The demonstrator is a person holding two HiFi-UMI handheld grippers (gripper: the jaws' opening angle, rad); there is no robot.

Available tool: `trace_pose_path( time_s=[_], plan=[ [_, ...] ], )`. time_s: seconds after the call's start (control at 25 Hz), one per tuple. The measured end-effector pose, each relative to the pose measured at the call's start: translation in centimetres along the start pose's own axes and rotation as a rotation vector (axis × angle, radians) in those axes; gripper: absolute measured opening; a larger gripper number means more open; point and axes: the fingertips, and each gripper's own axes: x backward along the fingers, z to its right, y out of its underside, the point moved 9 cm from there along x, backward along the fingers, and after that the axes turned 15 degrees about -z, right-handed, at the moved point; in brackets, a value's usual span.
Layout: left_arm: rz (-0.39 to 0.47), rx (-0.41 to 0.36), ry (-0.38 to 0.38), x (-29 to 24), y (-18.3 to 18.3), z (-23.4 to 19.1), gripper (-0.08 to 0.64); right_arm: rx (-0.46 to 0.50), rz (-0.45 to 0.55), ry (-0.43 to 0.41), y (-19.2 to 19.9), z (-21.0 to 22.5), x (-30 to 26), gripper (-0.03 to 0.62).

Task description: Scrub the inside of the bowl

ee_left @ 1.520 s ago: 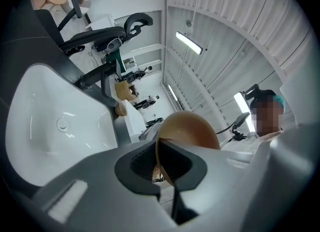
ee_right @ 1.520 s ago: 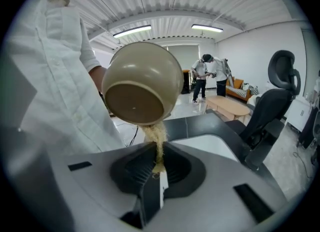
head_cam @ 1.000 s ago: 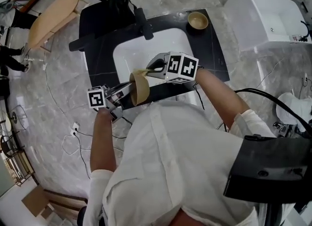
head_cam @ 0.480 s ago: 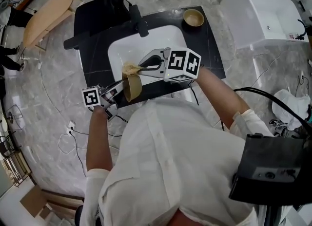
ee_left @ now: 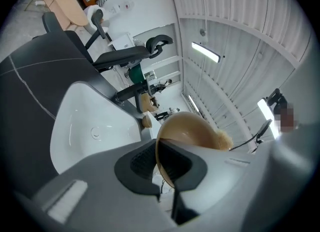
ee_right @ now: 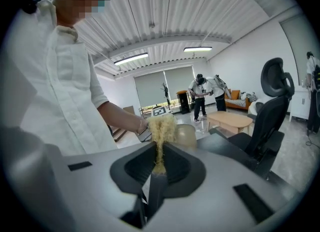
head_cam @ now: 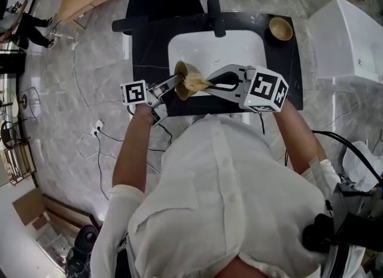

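A tan bowl hangs on its side over the front edge of the white sink. My left gripper is shut on its rim; in the left gripper view the rim runs between the pads, with the bowl's inside showing above them. My right gripper is shut on a pale fibrous scrubber, which lies against the bowl's mouth. The right gripper view shows the scrubber pinched in that gripper, with the bowl just behind it. The same scrubber peeks past the bowl's right rim.
The sink sits in a black counter with a black faucet at the back. A second small bowl stands at the counter's far right corner. A white tub stands to the right, cables lie on the marble floor, and a black chair is nearby.
The head view has swung, so the sink now sits higher in the picture. The bowl has tipped with its mouth toward the right gripper. The scrubber has gone from the bowl's upper rim to its mouth.
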Motion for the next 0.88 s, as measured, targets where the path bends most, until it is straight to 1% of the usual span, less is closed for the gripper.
trace_pose_path(
  time_s=[0.08, 0.16, 0.28, 0.32, 0.4, 0.52, 0.72, 0.88],
  plan=[
    [0.015, 0.012, -0.013, 0.4, -0.6, -0.2, 0.011, 0.0, -0.014, -0.013, 0.5, -0.3, -0.9, 0.034],
    [0.028, 0.005, -0.041, 0.9, -1.2, -0.6, 0.011, 0.001, -0.046, -0.017, 1.2, -0.5, -1.9, 0.034],
    [0.092, 0.034, -0.093, 2.2, -2.0, -1.3, 0.012, -0.026, -0.117, 0.002, 2.7, -0.5, -3.3, 0.034],
    [0.113, 0.039, -0.133, 3.0, -2.4, -1.7, 0.012, -0.04, -0.15, 0.02, 3.3, -0.4, -3.7, 0.034],
    [0.131, 0.025, -0.249, 4.9, -3.6, -2.7, 0.012, -0.075, -0.211, 0.066, 4.4, 0.0, -4.2, 0.034],
    [0.131, 0.021, -0.39, 7.3, -5.5, -4.3, 0.012, -0.148, -0.237, 0.138, 5.4, 0.2, -4.4, 0.034],
    [0.108, 0.015, -0.566, 10.2, -8.8, -7.0, 0.012, -0.262, -0.229, 0.246, 6.2, 0.5, -5.0, 0.034],
    [0.064, -0.005, -0.662, 10.8, -11.7, -9.6, 0.014, -0.328, -0.244, 0.294, 7.0, 0.0, -5.7, 0.034]
  ],
)
